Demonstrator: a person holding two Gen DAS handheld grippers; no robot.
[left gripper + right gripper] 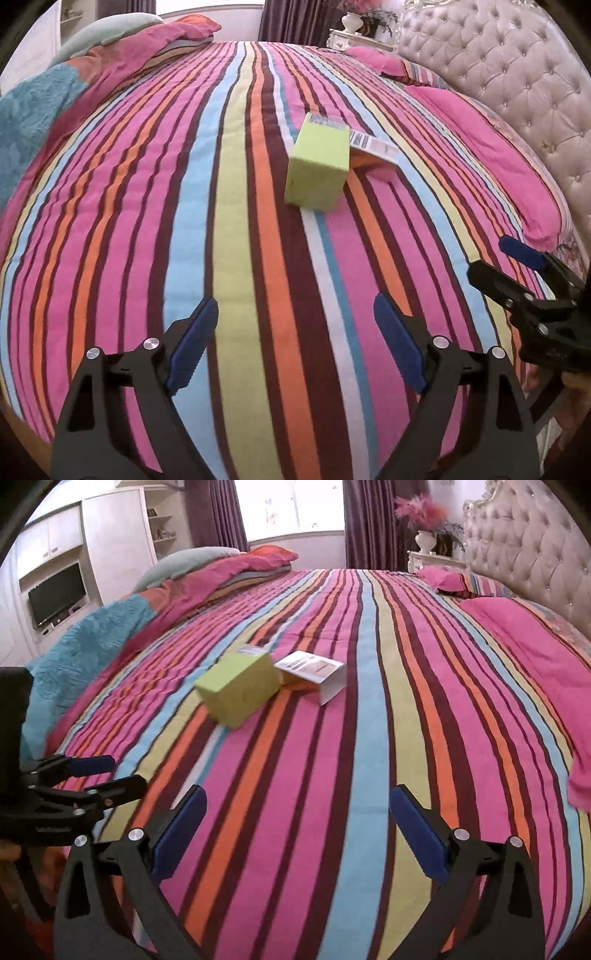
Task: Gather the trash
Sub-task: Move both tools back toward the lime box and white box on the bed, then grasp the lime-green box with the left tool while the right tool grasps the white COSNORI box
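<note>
A lime-green box [317, 166] lies on the striped bedspread [240, 221], with a white printed carton [373, 144] right behind it. Both show in the right wrist view too: the green box [238, 688] and the white carton [314, 674] beside it. My left gripper [295, 325] is open and empty, well short of the green box. My right gripper [297, 816] is open and empty, also short of both boxes. Each gripper shows at the edge of the other's view: the right gripper [517, 266] and the left gripper [110, 771].
Pink pillows [517, 627] lie along the tufted headboard [517, 81] on the right. Folded quilts and a teal blanket [81, 653] pile on the far left. A nightstand with a vase [426, 541], a cabinet with a TV [55, 594], and a curtained window stand beyond.
</note>
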